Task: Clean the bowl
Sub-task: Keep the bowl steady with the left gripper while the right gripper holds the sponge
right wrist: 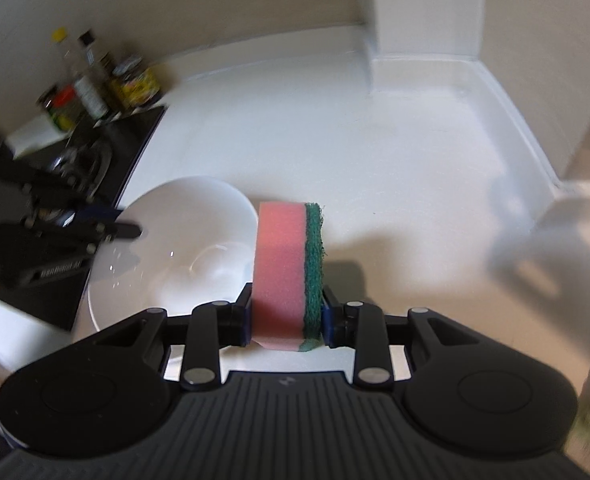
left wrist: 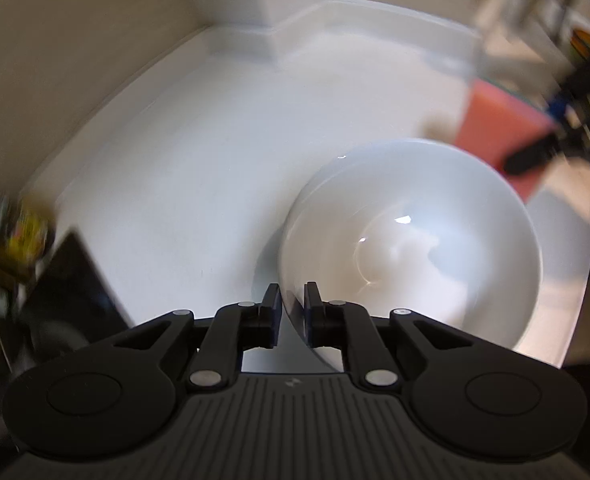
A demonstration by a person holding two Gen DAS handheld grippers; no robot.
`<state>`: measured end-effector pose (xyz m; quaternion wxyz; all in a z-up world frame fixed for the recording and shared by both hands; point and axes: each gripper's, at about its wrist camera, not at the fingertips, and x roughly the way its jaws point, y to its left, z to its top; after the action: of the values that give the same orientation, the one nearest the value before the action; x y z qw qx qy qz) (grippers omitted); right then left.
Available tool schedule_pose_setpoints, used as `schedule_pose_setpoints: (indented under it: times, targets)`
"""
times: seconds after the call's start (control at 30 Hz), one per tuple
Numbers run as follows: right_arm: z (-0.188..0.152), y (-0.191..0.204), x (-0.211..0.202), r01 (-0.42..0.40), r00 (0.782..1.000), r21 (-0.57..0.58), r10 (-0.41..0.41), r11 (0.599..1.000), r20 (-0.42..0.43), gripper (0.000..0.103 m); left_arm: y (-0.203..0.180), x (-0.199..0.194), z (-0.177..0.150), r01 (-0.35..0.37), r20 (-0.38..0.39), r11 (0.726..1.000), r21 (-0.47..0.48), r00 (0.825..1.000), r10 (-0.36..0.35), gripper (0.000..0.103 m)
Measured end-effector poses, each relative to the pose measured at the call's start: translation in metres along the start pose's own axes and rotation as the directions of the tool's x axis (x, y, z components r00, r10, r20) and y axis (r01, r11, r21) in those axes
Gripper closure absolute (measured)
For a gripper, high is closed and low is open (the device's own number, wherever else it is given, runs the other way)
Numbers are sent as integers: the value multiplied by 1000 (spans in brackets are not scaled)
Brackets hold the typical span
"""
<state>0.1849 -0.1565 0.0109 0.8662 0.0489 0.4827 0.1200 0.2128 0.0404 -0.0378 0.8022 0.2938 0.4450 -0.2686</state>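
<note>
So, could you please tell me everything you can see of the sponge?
The sponge is a thick block: a wide pink foam layer with a thinner, rough dark-green scouring layer on its right side. It stands on edge, clamped between the right gripper's fingers, one pad on the pink face, one on the green. It is held just right of the white bowl, beside its rim, above the white counter. Whether it is wet cannot be told.
</note>
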Motion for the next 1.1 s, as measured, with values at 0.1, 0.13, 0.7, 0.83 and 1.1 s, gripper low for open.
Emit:
schedule_pose_setpoints:
  times: [0.1, 0.13, 0.7, 0.83, 1.1]
  targets:
    - [12, -5, 5, -15, 1000, -48, 14, 999, -12, 76, -1, 6, 10, 14, 9, 994, 108, 1000, -15, 90]
    - [16, -6, 7, -20, 1000, -57, 19, 998, -10, 76, 1, 9, 14, 21, 10, 995, 102, 1000, -22, 90]
    - [23, -14, 9, -66, 998, -88, 66, 994, -6, 76, -9, -1, 8, -163, -100, 916, -368, 986, 135, 86]
    - [21, -15, 8, -72, 997, -77, 72, 994, -8, 76, -6, -4, 9, -170, -104, 918, -358, 985, 141, 86]
    - [21, -18, 8, -84, 996, -41, 84, 996, -12, 76, -6, -1, 13, -129, -86, 962, -241, 990, 111, 91]
